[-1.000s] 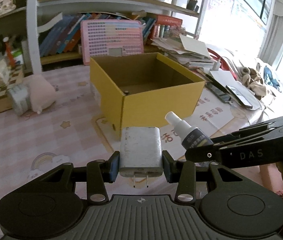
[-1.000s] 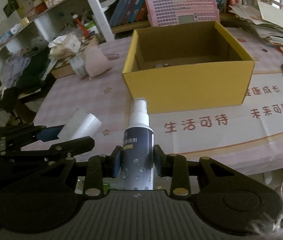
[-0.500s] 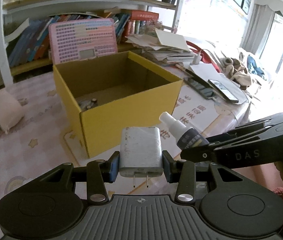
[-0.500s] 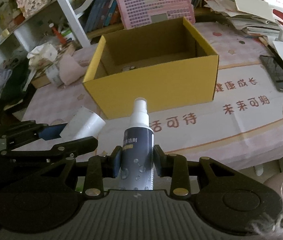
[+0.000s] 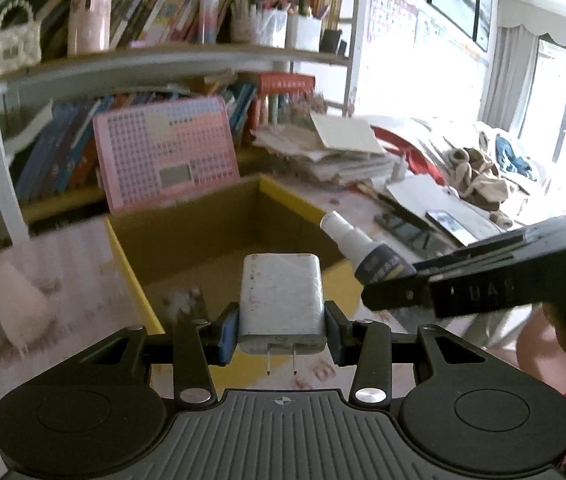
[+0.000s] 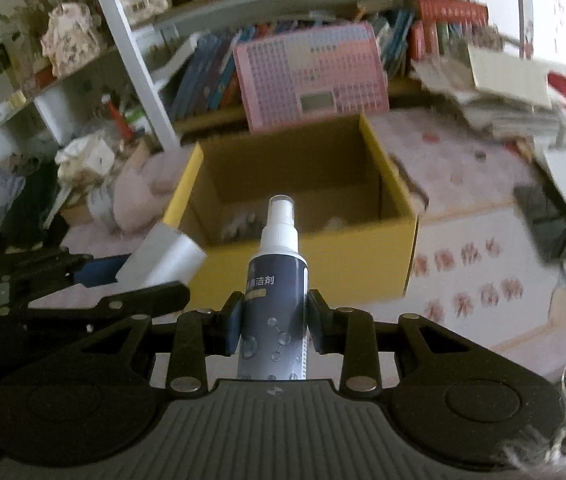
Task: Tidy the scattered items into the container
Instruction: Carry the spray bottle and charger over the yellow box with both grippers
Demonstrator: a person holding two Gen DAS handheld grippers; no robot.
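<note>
Now, on the left, my left gripper (image 5: 281, 330) has its fingers clamped on the white USB charger (image 5: 281, 300), prongs toward me, held over the near wall of the yellow cardboard box (image 6: 307, 264). To the right, my right gripper (image 6: 273, 322) is clamped on the spray bottle (image 6: 277, 284), nozzle toward the box, short of its near rim. I'd carry each item past the rim, keep the two grippers apart, lower them inside, then release above the small items on the floor, one after the other.

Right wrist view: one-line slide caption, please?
Right hand-held gripper carries a spray bottle toward the open yellow box.
</note>
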